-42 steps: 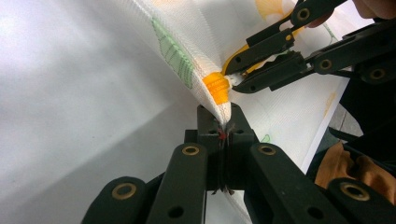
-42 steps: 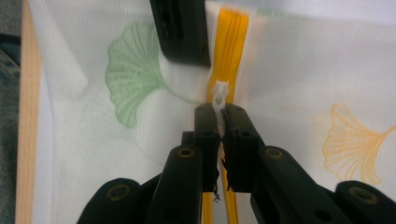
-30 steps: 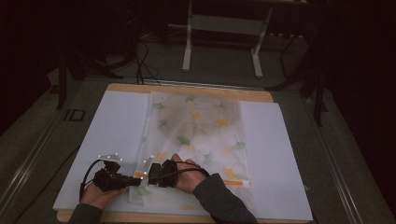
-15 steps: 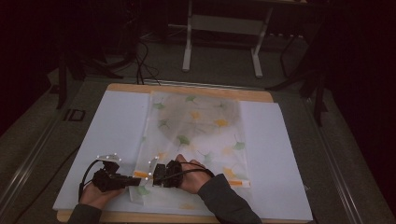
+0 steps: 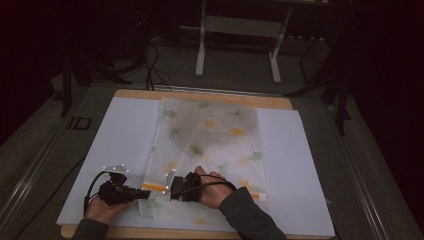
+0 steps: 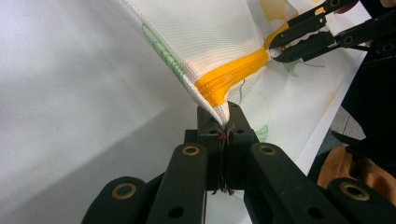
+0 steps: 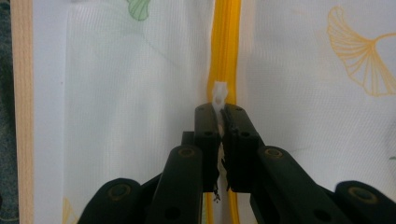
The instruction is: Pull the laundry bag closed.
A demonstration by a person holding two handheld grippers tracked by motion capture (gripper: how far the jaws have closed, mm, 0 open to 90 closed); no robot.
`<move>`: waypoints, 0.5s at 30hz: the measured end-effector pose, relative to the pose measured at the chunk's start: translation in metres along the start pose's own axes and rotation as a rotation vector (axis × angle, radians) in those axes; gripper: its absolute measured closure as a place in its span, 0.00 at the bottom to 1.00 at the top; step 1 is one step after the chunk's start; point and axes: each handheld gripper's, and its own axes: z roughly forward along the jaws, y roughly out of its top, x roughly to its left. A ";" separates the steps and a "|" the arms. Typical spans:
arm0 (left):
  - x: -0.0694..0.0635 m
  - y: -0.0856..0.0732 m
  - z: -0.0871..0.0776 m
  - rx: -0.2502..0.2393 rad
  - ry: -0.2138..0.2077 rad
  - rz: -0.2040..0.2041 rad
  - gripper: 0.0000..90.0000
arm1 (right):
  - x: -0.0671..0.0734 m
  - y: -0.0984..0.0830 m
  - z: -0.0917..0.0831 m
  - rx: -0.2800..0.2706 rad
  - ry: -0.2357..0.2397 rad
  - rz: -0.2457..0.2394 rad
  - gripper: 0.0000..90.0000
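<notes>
Both grippers are clamped: your left gripper (image 6: 223, 133) on the bag (image 5: 210, 135) corner at 7 o'clock of the table (image 5: 300, 165), your right gripper (image 7: 220, 122) on the zipper tab (image 7: 219, 93). Pull off the zipper (image 7: 225, 42) line and that small tab slips out, or the mesh bunches and jams it.

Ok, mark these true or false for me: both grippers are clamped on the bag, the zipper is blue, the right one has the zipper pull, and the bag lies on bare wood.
1. Both grippers are clamped on the mesh bag. True: the left gripper pinches the bag's corner at the zipper end, and the right gripper grips at the zipper.
2. The zipper is blue. False: it is orange.
3. The right gripper holds the white zipper pull. True.
4. The bag lies on bare wood. False: it lies on a white sheet over the board.
</notes>
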 end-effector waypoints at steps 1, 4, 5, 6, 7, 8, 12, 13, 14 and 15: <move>0.000 0.000 0.000 0.000 0.001 0.001 0.98 | 0.000 0.000 0.000 0.002 0.001 -0.001 0.95; 0.000 0.000 0.000 -0.002 0.002 0.000 0.98 | 0.000 -0.003 -0.001 0.012 0.000 -0.008 0.95; 0.000 0.000 -0.001 -0.004 0.003 -0.002 0.98 | 0.000 -0.004 -0.001 0.013 -0.002 -0.004 0.95; 0.000 0.000 -0.001 -0.004 0.001 -0.002 0.98 | 0.000 -0.005 -0.001 0.017 -0.002 -0.002 0.95; 0.000 -0.001 -0.001 -0.006 0.000 -0.005 0.98 | -0.001 -0.006 -0.001 0.019 -0.002 -0.001 0.95; 0.000 -0.001 -0.001 -0.006 0.000 -0.005 0.98 | -0.001 -0.007 -0.002 0.018 -0.002 -0.001 0.95; 0.000 0.000 -0.001 -0.004 0.001 -0.002 0.98 | -0.001 -0.010 -0.004 0.016 0.001 0.000 0.95; 0.000 -0.001 -0.002 -0.005 0.004 -0.003 0.98 | -0.001 -0.010 -0.004 0.025 -0.005 -0.005 0.95; 0.000 -0.001 -0.002 -0.009 0.003 -0.004 0.98 | -0.001 -0.011 -0.004 0.031 -0.007 -0.003 0.95; 0.001 -0.001 -0.003 -0.011 0.003 -0.005 0.98 | -0.002 -0.013 -0.003 0.031 -0.007 -0.005 0.95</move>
